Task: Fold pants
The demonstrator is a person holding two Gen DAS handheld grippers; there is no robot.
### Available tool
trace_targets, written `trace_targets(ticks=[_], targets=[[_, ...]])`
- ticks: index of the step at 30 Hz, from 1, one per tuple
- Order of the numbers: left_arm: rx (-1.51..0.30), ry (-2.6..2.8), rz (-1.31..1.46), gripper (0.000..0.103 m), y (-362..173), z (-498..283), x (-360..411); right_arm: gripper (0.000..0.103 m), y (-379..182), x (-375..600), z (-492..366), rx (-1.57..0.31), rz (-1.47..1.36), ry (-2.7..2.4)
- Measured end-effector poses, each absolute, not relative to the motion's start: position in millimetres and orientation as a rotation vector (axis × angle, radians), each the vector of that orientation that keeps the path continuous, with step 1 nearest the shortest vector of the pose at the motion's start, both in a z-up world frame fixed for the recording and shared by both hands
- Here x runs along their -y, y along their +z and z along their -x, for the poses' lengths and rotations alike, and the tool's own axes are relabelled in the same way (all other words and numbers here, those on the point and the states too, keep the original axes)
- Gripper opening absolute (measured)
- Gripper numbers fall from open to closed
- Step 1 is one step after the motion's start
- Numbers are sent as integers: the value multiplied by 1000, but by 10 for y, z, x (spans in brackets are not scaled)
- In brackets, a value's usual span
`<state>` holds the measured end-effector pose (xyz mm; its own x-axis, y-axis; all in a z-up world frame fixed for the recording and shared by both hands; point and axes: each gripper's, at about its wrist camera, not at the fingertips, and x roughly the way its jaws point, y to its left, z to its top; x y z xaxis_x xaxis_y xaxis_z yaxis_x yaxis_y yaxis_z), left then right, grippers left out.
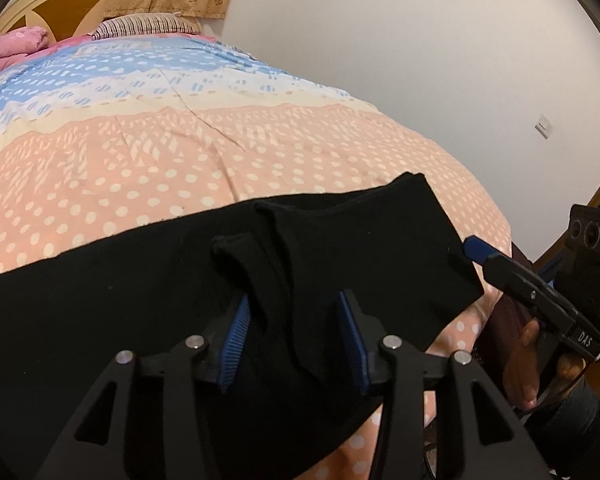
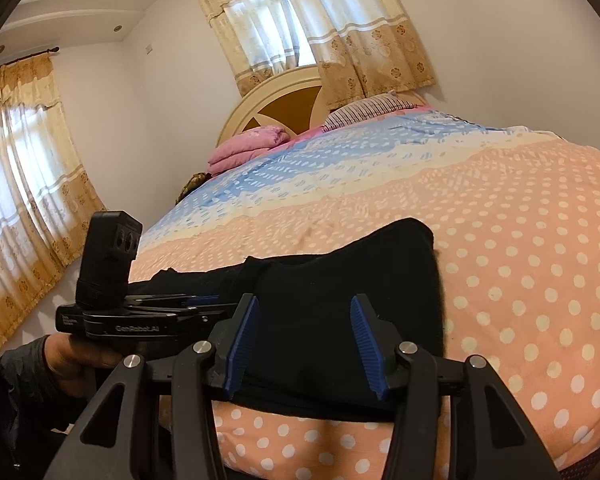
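On the bedspread (image 2: 520, 240) near the bed's foot, black pants (image 2: 340, 280) are lying folded; I'm holding my left tongs (image 1: 296, 332) parted around a loose fold, right tongs (image 2: 304, 340) parted, pads straddling the cloth.

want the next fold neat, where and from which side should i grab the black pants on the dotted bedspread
Take the black fabric pants at the squared end edge near the bed's foot, coming low from the near bedside. That end lies flat with a clear corner, so a pinch there lifts both layers. Avoid the raised ridge between the left tool's pads; it would bunch.
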<state>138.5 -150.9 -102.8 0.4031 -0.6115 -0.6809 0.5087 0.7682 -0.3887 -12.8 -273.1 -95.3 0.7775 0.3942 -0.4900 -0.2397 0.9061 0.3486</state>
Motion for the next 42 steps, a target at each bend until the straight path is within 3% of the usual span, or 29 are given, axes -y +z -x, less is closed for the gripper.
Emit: trace_targets(ticks=[1,2,14,23,27,29,31,33,35,38,40,42], targets=[[-911,-715,117,39,-1024,-1374,1521,50,-961,2738,121,-588,-275,347],[-913,-728,103,9,-1023,-1362,1539,50,-961,2737,122,-588,-273,347],[-855,-716,144,8,-731,-1174,1200,50,-938,2761,155,-569,-276,345],[-915,-645,144,7,-869,-1186,1001,50,-993,2640,122,-603,-235,380],[-913,-616,45,8,-954,-1155,1087,50,-1133,2572,13,-694,-201,370],[-920,-599,3,16,-1039,-1175,1103,50,-1237,2559,-54,-750,-184,352],[-915,-599,29,17,-1083,-1183,1077,50,-1223,2565,-47,-746,-185,353],[-897,-586,26,25,-1061,-1176,1043,50,-1165,2567,-32,-725,-192,354],[-864,-562,1,43,-1025,-1169,1024,50,-1092,2539,-37,-702,-189,358],[-861,-561,6,45,-1051,-1231,995,51,-973,2472,-90,-669,-151,357],[-866,-562,12,45,-1072,-1258,994,61,-919,2433,-196,-652,-142,356],[-860,-553,-14,47,-1085,-1272,1019,64,-984,2424,-425,-704,-156,337]])
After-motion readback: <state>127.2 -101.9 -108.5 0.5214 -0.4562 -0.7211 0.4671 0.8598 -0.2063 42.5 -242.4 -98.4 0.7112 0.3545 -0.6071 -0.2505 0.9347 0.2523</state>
